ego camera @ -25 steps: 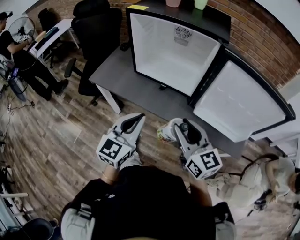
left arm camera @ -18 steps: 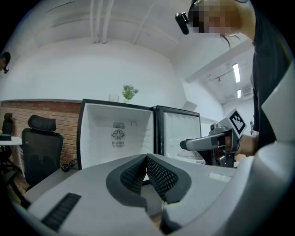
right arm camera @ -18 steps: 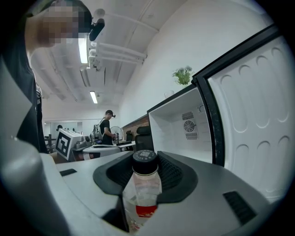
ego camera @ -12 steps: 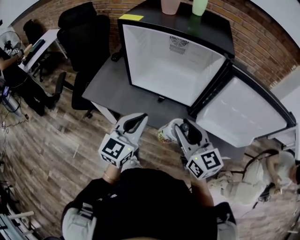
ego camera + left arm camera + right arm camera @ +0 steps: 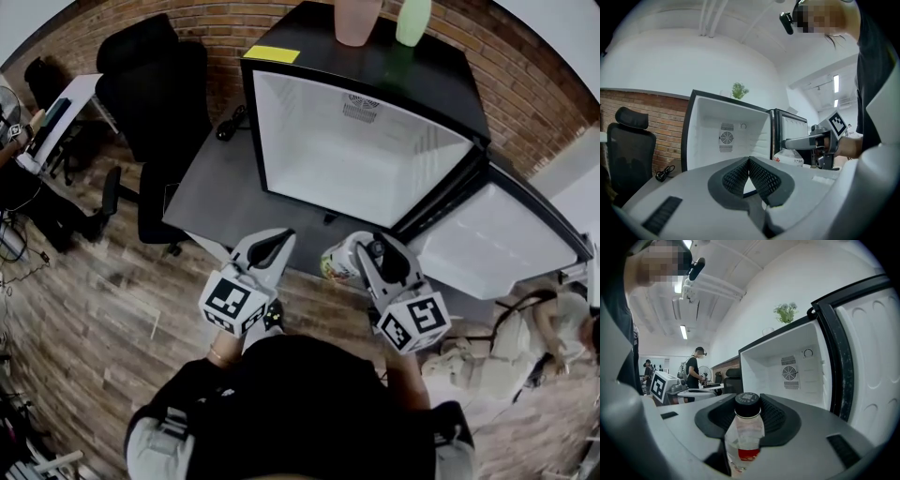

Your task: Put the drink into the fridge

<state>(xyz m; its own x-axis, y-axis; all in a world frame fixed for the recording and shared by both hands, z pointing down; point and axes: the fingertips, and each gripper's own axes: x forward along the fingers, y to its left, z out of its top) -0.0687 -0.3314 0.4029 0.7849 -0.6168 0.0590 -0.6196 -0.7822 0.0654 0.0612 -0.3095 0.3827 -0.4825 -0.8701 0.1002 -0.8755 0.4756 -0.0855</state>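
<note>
Holds the drink bottle (image 5: 746,439) upright in the right gripper (image 5: 373,255), with the two pads pinching it on both sides just below the black cap. Shows clear liquid and a red label part lower on the body. Keeps it in the air by the near edge of the dark table (image 5: 217,184), toward the right end, in front of the fridge (image 5: 361,159) and not inside it.

Carries nothing in the left gripper (image 5: 749,162), pads pressed together at the tips. Hangs beside the right one, a little to its left, also by the near edge of the table.

Stands on the table toward its right side, with white empty inside and a round fan grille on the back wall. Has the door (image 5: 497,246) swung fully open to the right, past the right edge of the table. Bears on top a pink container (image 5: 357,19) and a green container (image 5: 412,19) side by side at the back, and a yellow note (image 5: 270,54) at the front left corner.

Leaves a black office chair (image 5: 155,84) on the wooden floor by the left edge of the table, before the brick wall.
</note>
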